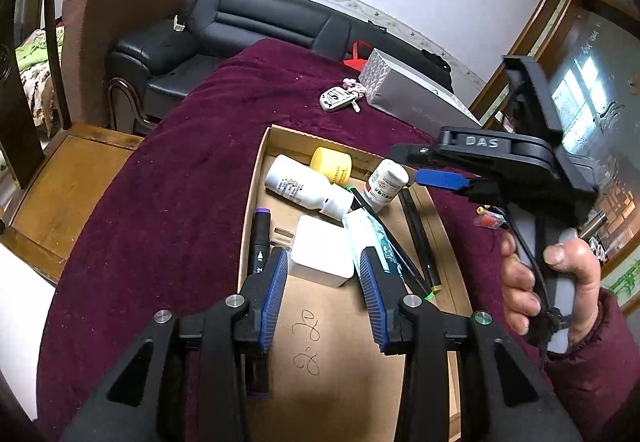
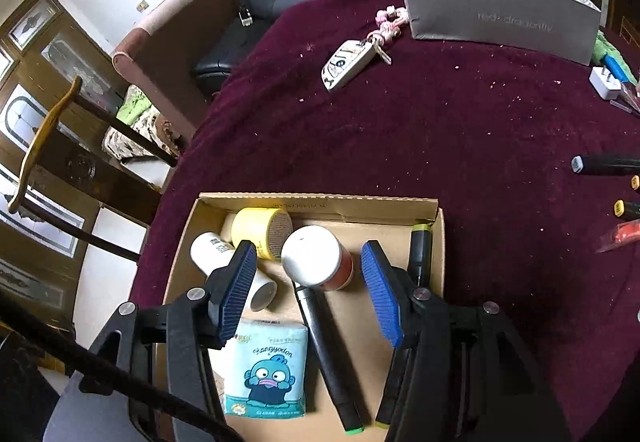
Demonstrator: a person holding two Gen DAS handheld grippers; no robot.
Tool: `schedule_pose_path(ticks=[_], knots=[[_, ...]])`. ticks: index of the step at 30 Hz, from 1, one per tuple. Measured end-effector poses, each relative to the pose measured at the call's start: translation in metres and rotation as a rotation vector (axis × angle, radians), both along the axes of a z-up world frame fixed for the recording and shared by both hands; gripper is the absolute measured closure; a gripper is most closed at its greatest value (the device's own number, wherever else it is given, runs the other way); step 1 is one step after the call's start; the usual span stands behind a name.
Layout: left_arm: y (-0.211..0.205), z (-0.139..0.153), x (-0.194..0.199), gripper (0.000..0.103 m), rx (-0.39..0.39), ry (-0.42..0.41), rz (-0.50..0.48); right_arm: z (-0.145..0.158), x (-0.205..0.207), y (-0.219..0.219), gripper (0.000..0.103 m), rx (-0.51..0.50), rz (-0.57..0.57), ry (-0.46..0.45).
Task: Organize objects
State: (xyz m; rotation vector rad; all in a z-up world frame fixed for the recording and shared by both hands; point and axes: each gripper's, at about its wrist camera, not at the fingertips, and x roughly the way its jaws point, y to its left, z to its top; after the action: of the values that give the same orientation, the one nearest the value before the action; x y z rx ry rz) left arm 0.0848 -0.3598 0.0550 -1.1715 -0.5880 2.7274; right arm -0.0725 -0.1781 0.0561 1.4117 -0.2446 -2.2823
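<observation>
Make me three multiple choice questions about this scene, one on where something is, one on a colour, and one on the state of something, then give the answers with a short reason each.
1. Where does the key fob lie?
A. in the cardboard box
B. on the maroon cloth, outside the box
C. on the sofa

2. What colour is the cap on the lower end of the black marker beside the tissue pack?
A. green
B. red
C. purple

3. How do the right gripper jaws stand?
A. shut on the white-capped bottle
B. shut on the tissue pack
C. open, holding nothing

Answers: 1 B, it rests on the maroon cloth near the grey box. 2 A, the tip shows green. 3 C, the pads stand apart, pressing on nothing.
</observation>
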Motion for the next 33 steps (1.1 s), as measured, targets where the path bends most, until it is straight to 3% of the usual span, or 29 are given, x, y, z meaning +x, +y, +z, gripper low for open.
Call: schedule_pose_path(ticks=[11,20,26,33], knots=[[0.009,0.005,0.007,0.069,-0.01,-0.003,-0.01,0.013,0.026,0.029,0.049,0.025,-0.023,0.061],[0.04,0.016,0.013,0.064,-0.027,0.01,-0.06,0.006,0.071,0.1,0.046,0.039,-0.081,0.078],[0.068,0.028,0.014,0.064,-0.028,0.027,-0.106,0.009,0.102,0.148,0.046,0.025,-0.163,0.11],[0.127,0.046,0.019,0.064,-0.08,0.041,-0.199,0.011,0.133,0.197,0.045,0.047,-0.232,0.158]])
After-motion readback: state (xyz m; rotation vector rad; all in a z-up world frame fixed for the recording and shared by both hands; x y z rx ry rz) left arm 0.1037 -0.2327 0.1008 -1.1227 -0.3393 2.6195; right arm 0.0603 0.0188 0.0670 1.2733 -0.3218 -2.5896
